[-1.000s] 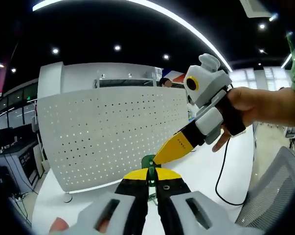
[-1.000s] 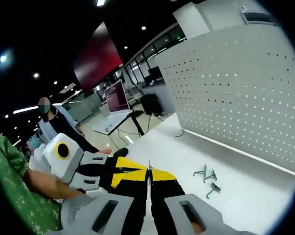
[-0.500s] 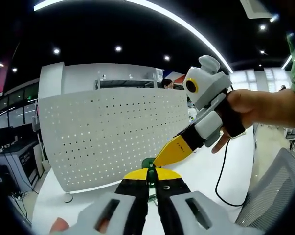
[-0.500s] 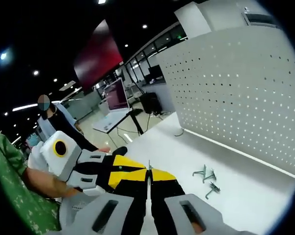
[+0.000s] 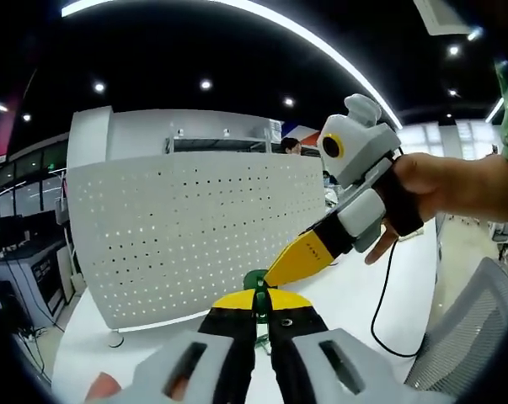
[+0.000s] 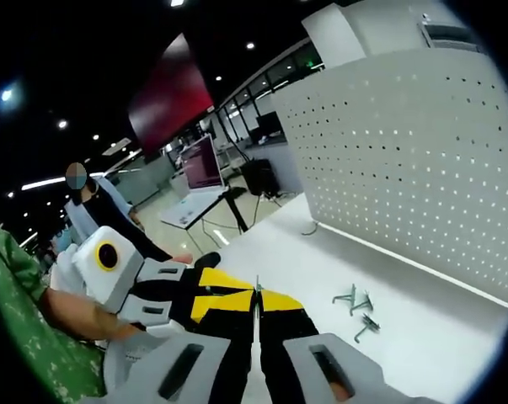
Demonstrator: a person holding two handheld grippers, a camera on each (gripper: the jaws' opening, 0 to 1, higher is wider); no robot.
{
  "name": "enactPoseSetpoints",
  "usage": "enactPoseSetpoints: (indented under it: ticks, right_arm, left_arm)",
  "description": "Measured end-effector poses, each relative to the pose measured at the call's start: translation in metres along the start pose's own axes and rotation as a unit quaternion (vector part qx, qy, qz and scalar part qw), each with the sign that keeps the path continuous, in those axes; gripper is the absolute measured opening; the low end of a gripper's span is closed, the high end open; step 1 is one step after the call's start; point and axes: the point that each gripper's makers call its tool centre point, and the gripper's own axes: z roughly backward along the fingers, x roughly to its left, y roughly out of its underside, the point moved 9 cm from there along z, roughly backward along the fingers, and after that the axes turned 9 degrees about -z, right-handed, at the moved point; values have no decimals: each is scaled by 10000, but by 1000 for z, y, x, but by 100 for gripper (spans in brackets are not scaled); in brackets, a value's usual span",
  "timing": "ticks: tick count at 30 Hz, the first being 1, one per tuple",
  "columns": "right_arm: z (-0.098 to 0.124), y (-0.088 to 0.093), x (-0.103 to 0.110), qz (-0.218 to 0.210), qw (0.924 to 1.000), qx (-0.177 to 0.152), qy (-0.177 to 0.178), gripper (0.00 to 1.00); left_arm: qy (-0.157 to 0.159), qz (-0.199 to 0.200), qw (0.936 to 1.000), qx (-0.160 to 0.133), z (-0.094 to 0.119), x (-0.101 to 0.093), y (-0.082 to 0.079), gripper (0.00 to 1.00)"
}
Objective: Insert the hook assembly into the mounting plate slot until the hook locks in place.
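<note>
Left gripper [image 5: 260, 296]: jaws together on green hook [image 5: 255, 279], held aloft before pegboard [image 5: 195, 227]; right gripper [image 5: 276, 271]: jaws closed, tips meeting the same piece; loose hooks [image 6: 360, 308] on table [image 6: 430, 328]. Risk: hook twisting between two grips, or missing a hole; both far from pegboard. Hook mostly hidden; long axis and heading not readable.
</note>
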Motion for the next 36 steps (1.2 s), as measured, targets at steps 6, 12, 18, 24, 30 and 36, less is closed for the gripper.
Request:
enactPoseSetpoints:
  ticks: [6,12,18,24,30,36]
  right_arm:
    - [1,1,-1,17,10000,-1,-5,0]
    - [1,-2,0,92,9999,-78,1,0]
    - [1,-1,0,173,9997,-156,57,1]
    - [1,-1,-2,265,9994,-217,76,1]
    - [2,-3,0,518,9983,-243,63,0]
    - [3,-4,-1,528,9975,-479,7,0]
  left_arm:
    - [15,-10,10000,13,0,-1,1,3]
    - [10,10,10000,-20,-1,0,-2,3]
    - [1,70,10000,-14,-3,1,-1,3]
    - [14,94,10000,8,-4,1,-2,3]
    - [-31,266,9996,-48,-6,3,-3,3]
    - [-98,536,9984,-133,-7,5,-5,3]
